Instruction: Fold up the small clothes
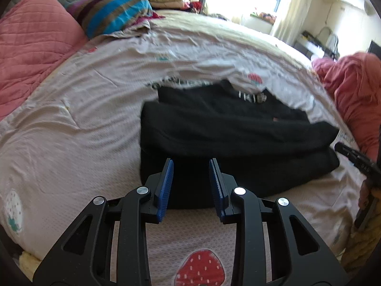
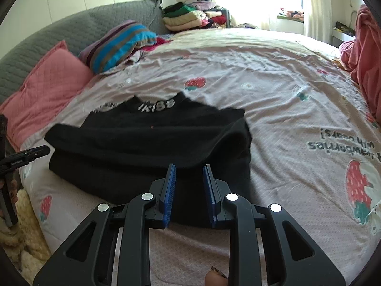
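Note:
A black garment (image 1: 228, 128) lies folded in layers on the strawberry-print bed sheet (image 1: 71, 109), with its white-lettered collar (image 2: 157, 106) at the far side. My left gripper (image 1: 191, 164) hovers over the garment's near left edge, its blue pads apart and nothing pinched between them. My right gripper (image 2: 189, 169) hovers over the near right part of the same garment (image 2: 147, 140), also open and holding nothing. Each view catches the other gripper's black body at its edge.
A pink quilted pillow (image 2: 47, 90) and a striped pillow (image 2: 119, 45) lie at the head of the bed against a grey headboard (image 2: 71, 21). Stacked folded clothes (image 2: 188, 16) sit behind. A pink blanket (image 1: 354, 95) is heaped at the right.

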`<move>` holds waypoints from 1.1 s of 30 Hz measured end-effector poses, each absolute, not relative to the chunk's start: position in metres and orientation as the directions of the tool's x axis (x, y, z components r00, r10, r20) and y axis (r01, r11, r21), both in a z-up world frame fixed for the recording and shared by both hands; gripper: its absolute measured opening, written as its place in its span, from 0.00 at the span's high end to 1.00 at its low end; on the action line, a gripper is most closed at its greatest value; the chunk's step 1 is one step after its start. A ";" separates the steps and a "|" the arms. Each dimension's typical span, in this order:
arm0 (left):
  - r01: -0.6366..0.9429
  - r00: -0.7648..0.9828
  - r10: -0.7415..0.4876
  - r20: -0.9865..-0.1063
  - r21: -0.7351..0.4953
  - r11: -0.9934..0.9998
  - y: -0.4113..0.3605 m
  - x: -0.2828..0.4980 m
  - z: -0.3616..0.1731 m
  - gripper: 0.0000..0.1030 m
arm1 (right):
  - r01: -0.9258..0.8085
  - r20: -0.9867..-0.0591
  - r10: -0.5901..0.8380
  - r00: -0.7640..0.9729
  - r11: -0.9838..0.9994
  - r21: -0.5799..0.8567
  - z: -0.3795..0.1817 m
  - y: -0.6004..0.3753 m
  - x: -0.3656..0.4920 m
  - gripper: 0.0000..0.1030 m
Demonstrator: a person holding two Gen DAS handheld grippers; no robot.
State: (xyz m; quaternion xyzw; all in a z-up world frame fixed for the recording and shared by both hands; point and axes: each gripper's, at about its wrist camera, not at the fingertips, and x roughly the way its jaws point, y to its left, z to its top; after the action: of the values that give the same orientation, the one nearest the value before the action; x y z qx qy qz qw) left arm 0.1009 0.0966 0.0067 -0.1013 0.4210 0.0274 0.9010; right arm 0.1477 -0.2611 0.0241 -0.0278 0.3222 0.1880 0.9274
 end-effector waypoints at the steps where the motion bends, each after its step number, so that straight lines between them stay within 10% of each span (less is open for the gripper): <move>1: -0.132 0.637 -0.024 -0.771 -0.139 0.981 0.093 0.102 0.003 0.77 | -0.367 -0.612 0.329 0.719 0.928 0.068 0.022 -0.259 0.148 0.78; 33: -0.145 0.582 0.016 -0.813 -0.084 0.986 0.107 0.201 -0.009 0.67 | -0.291 -0.613 0.256 0.747 0.956 0.044 0.023 -0.247 0.250 0.78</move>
State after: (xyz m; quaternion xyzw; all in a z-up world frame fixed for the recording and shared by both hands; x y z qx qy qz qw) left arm 0.2008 0.1075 -0.0086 -0.0707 0.4547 0.0455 0.8866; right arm 0.2497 -0.2471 0.0232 -0.0274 0.3239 0.1465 0.9343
